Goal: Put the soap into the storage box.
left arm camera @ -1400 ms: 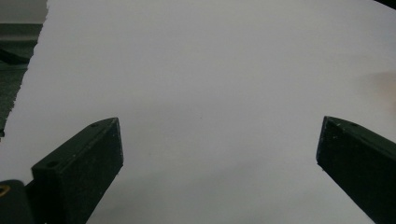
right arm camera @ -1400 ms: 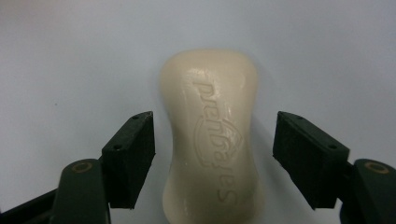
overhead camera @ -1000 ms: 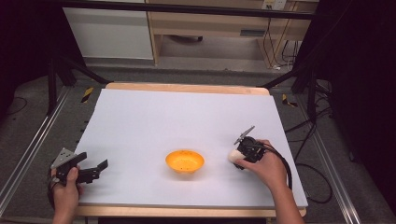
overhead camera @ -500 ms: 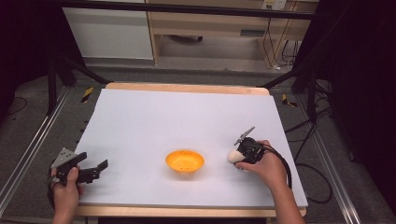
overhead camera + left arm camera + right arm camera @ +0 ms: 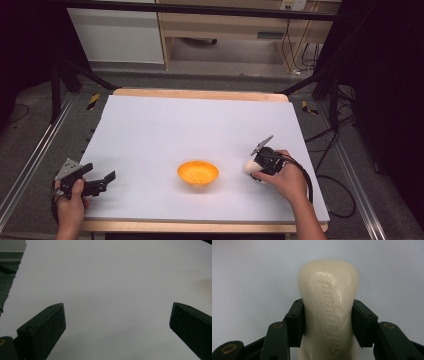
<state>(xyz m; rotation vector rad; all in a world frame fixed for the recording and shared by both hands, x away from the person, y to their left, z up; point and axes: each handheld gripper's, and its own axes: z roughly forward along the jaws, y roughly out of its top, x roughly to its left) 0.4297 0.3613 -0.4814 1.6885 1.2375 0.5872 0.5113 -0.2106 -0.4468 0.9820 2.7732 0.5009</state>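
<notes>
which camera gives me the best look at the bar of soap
The right gripper view: the cream soap bar sits close up between the right gripper's fingers, embossed lettering visible. The high view shows it as a small pale blob at that gripper. The left gripper view faces bare table.

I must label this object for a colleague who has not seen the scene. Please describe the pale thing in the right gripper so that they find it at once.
Start at the white table and find the orange bowl near its front edge. Just right of the bowl, the right gripper is shut on a cream soap bar, its jaws pressing both long sides. Unlike the bowl, it is pale, rounded, and has a word embossed on top.
</notes>
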